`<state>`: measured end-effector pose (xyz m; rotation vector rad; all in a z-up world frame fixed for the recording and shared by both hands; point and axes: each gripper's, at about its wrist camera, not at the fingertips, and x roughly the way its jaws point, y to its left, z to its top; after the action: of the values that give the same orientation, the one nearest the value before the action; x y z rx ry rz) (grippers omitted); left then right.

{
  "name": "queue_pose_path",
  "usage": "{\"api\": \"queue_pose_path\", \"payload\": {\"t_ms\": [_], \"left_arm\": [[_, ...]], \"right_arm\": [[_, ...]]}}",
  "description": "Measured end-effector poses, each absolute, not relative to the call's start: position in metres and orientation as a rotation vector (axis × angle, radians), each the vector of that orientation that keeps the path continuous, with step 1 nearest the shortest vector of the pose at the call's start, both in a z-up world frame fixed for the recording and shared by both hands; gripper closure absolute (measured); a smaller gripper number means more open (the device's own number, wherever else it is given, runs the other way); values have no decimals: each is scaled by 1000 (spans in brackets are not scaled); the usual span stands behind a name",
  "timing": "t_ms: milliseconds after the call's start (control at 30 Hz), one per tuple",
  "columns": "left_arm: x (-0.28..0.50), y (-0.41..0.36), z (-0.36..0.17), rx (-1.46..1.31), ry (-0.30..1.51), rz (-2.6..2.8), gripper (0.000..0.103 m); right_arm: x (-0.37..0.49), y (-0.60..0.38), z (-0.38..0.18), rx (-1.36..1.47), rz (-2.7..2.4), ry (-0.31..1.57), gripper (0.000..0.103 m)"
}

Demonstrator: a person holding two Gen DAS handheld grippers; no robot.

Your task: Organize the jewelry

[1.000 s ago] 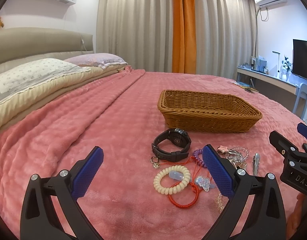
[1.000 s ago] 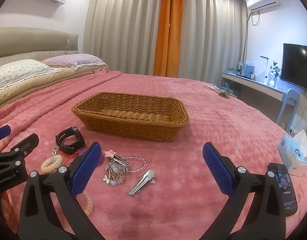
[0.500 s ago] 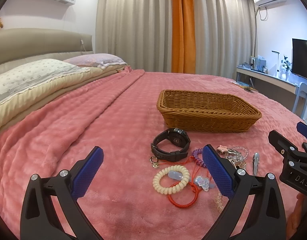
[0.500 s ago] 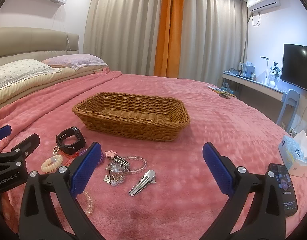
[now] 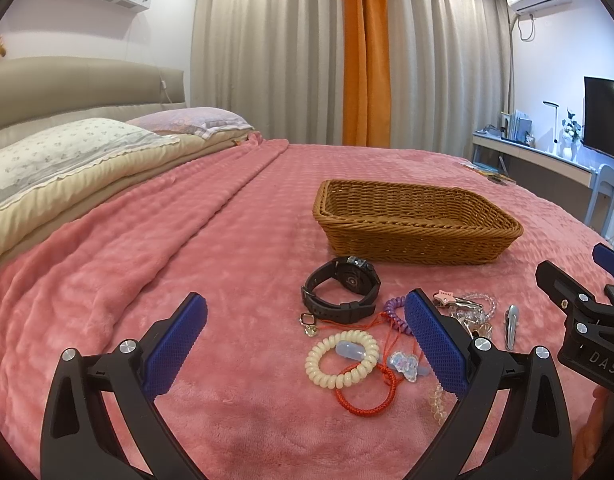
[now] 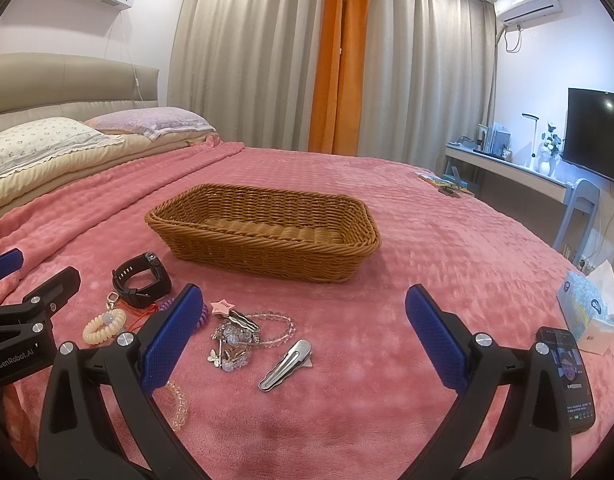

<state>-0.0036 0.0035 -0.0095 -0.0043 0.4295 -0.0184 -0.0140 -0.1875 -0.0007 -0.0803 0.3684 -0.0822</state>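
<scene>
An empty wicker basket (image 5: 417, 222) (image 6: 263, 232) stands on the pink bedspread. In front of it lie a black watch (image 5: 343, 290) (image 6: 141, 280), a cream coil bracelet (image 5: 341, 358) (image 6: 104, 326), a red cord bracelet (image 5: 367, 394), a purple coil tie (image 5: 397, 314), a bead-and-charm pile (image 6: 237, 338) with a pink star clip (image 6: 223, 306), and a silver hair clip (image 6: 285, 365) (image 5: 511, 326). My left gripper (image 5: 305, 344) is open and empty, above the bed just before the cream bracelet. My right gripper (image 6: 305, 340) is open and empty, near the silver clip.
A phone (image 6: 569, 378) and a tissue pack (image 6: 591, 310) lie on the bed at the right. Pillows (image 5: 67, 152) and the headboard are at the left. A desk, chair and TV (image 6: 597, 134) stand at the far right. Curtains hang behind.
Both grippers have shifted very slightly; the objects have drifted a little in view. Nothing was picked up or let go.
</scene>
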Motion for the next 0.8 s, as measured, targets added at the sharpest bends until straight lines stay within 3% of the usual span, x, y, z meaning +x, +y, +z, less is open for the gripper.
{"api": "queue_pose_path", "payload": {"t_ms": [400, 533, 800], "left_arm": [[7, 38, -7, -187, 506, -109, 7], [16, 53, -3, -204, 581, -131, 7], [22, 61, -6, -226, 707, -221, 31]], "right_arm": [[-11, -199, 0, -7, -65, 394, 9], [-8, -205, 1, 17, -36, 420, 19], [-1, -229, 2, 70, -4, 547, 44]]}}
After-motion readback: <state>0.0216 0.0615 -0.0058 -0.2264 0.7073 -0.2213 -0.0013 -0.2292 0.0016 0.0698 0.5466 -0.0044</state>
